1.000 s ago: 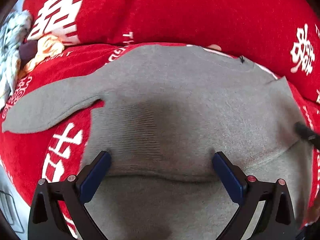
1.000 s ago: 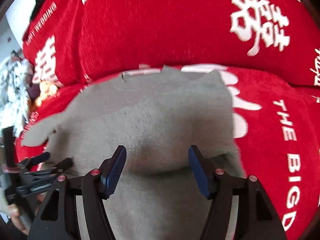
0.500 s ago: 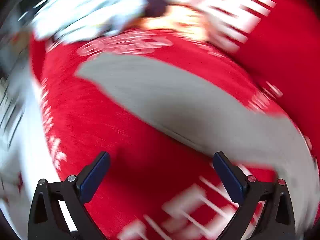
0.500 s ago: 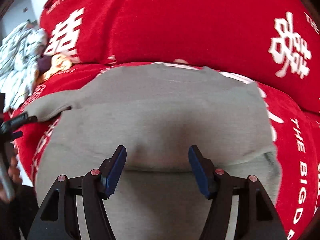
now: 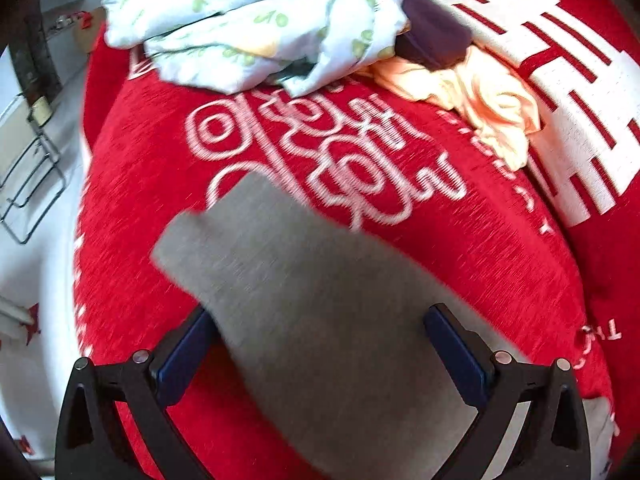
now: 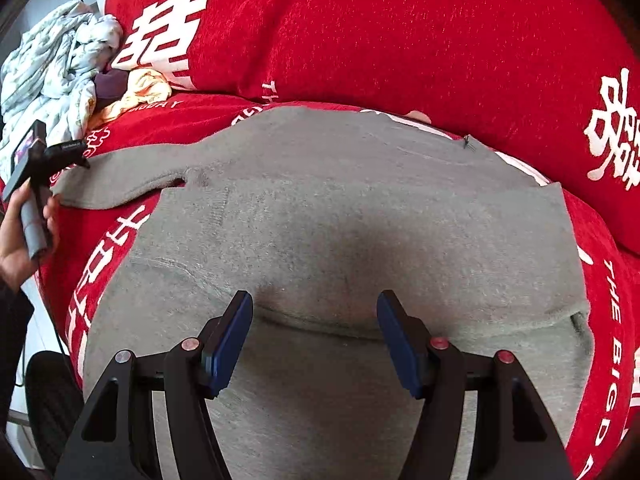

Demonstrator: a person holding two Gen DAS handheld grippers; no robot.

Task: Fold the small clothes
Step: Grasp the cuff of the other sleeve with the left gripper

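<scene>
1. Sweater (image 6: pixel 340 216), grey knit, lies spread flat on a red cover (image 6: pixel 400 32) printed with white characters and lettering, with its bottom part folded up over the body so that a fold edge runs across just ahead of the right gripper.
2. The right gripper (image 6: pixel 314 320) points down at that fold edge; its blue-padded jaws stand wide apart, with nothing between the pads but the cloth lying beneath them.
3. The sweater's sleeve (image 5: pixel 280 280) reaches out to one side across the red cover, and the left wrist view shows it as a blurred grey strip running up between the fingers.
4. The left gripper (image 5: pixel 316 332) hangs over this sleeve with its jaws wide open; the cuff end lies ahead of the pads, and whether the pads touch the cloth cannot be told through the blur.
5. In the right wrist view the left gripper (image 6: pixel 82 152) appears at the far edge, held by a hand (image 6: pixel 16 248) in a dark sleeve, its tip close to the sleeve end.
6. Beyond the sleeve, a heap of other clothes sits on the cover: a pale blue printed garment (image 5: pixel 248 28), a dark purple piece (image 5: pixel 432 36) and a peach one (image 5: pixel 480 96).
</scene>
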